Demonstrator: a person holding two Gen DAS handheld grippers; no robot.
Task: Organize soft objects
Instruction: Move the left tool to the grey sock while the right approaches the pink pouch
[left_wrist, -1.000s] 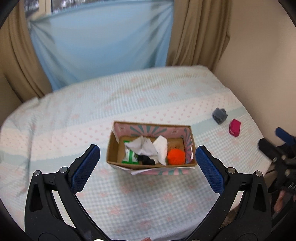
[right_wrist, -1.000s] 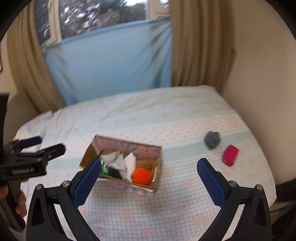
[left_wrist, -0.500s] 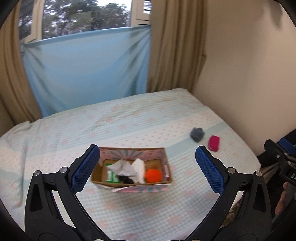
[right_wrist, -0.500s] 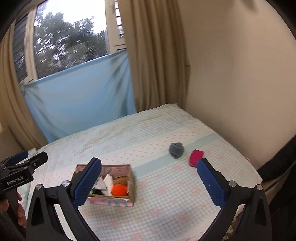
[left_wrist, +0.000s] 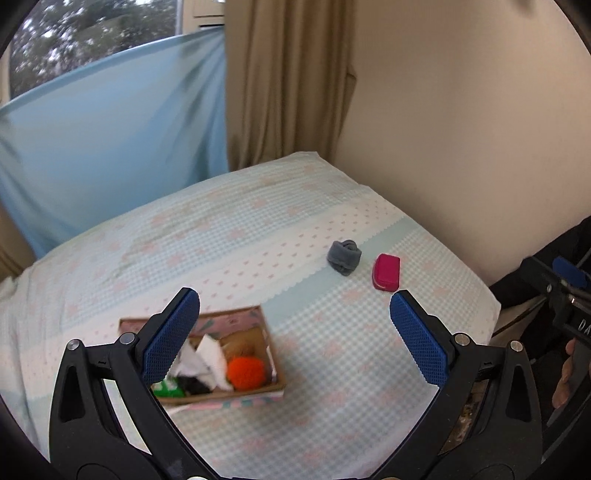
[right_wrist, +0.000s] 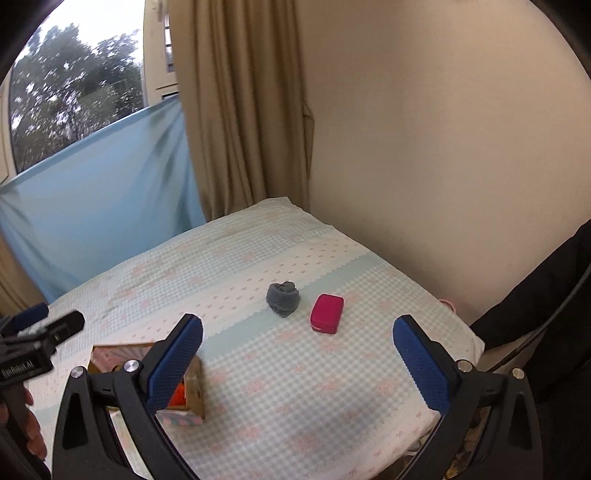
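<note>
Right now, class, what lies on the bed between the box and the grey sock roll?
Nothing: only bare bedsheet separates the box from the grey sock roll. The left wrist view shows the stretch best; the pink case lies beyond the roll.

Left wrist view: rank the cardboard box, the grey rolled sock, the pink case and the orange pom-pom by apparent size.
1. Cardboard box, clearly largest.
2. Orange pom-pom, though it sits nearer the camera, so its lead is unsure.
3. Grey rolled sock and pink case look about alike; no ranking between them.
</note>
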